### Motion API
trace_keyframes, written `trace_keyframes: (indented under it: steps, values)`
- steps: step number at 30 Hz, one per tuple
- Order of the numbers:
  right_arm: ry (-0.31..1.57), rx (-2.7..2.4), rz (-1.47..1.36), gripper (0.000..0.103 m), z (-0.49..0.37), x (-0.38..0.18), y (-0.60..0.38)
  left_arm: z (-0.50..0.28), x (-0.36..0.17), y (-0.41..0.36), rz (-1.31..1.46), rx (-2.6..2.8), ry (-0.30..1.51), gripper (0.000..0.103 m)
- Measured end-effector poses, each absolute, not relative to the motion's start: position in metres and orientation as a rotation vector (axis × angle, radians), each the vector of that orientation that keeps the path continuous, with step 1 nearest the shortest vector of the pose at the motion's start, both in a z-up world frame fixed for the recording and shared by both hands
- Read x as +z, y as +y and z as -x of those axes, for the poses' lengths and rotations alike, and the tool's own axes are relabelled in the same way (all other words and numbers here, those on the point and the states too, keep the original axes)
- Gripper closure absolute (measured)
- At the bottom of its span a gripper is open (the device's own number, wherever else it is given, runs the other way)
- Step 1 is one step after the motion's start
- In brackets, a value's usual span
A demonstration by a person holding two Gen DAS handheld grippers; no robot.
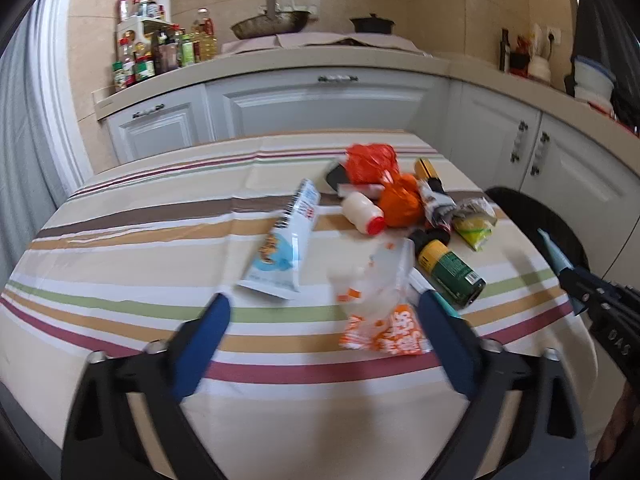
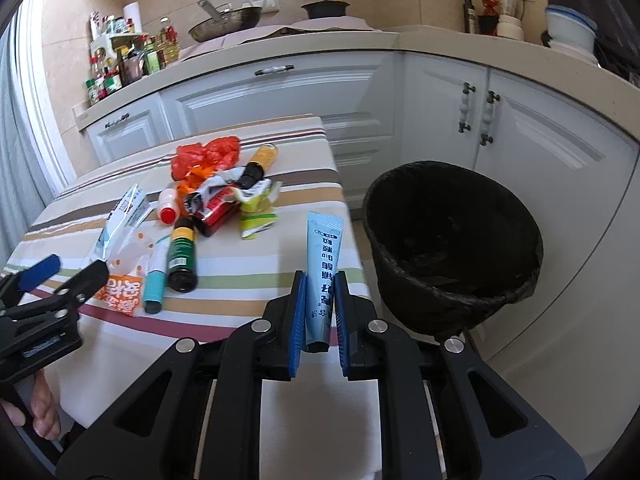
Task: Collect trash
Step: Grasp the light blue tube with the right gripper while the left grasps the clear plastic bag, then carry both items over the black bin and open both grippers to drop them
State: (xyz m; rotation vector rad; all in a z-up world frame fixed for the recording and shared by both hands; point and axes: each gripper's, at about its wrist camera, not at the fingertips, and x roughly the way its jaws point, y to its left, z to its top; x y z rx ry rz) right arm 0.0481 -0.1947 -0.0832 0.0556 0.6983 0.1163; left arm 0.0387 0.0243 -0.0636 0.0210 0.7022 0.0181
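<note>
My right claw (image 2: 320,312) is clamped on a light blue tube (image 2: 323,276), its crimped end pointing away from me above the near right edge of the striped worktop (image 2: 248,256). Just to the right, on the floor below, stands the black bin (image 2: 452,240), lined with a dark bag.

My left claw (image 1: 324,316) is spread wide apart, holding nothing, hovering low above the worktop. Between its fingers lies a clear wrapper with orange print (image 1: 380,308); a white and blue pouch (image 1: 282,240) lies just beyond the left finger. Right of the wrapper lies a dark green bottle with a yellow band (image 1: 450,268). Farther off sits the heap: a small white bottle with a red cap (image 1: 364,213), orange plastic bags (image 1: 374,164), and a yellow-green packet (image 1: 474,224).
</note>
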Motion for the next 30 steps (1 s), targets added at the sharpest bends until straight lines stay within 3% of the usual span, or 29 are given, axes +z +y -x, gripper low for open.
trace_keyframes:
  steps: [1, 6, 9, 13, 30]
  values:
    - [0.699, 0.115, -0.065, 0.089, -0.048, -0.084, -0.199, -0.043, -0.067, 0.021, -0.028, 0.005, 0.726, 0.041]
    - [0.701, 0.108, -0.093, 0.089, -0.048, -0.088, -0.210, -0.047, -0.078, 0.017, -0.032, -0.002, 0.774, 0.054]
    - [0.700, 0.105, -0.100, 0.089, -0.048, -0.089, -0.214, -0.044, -0.078, 0.013, -0.048, -0.012, 0.756, 0.070]
    - [0.697, 0.105, -0.102, 0.089, -0.047, -0.089, -0.215, -0.041, -0.077, 0.012, -0.056, -0.025, 0.739, 0.076]
    - [0.640, 0.072, -0.061, 0.089, -0.046, -0.074, -0.214, -0.027, -0.038, 0.014, -0.036, -0.026, 0.595, 0.080]
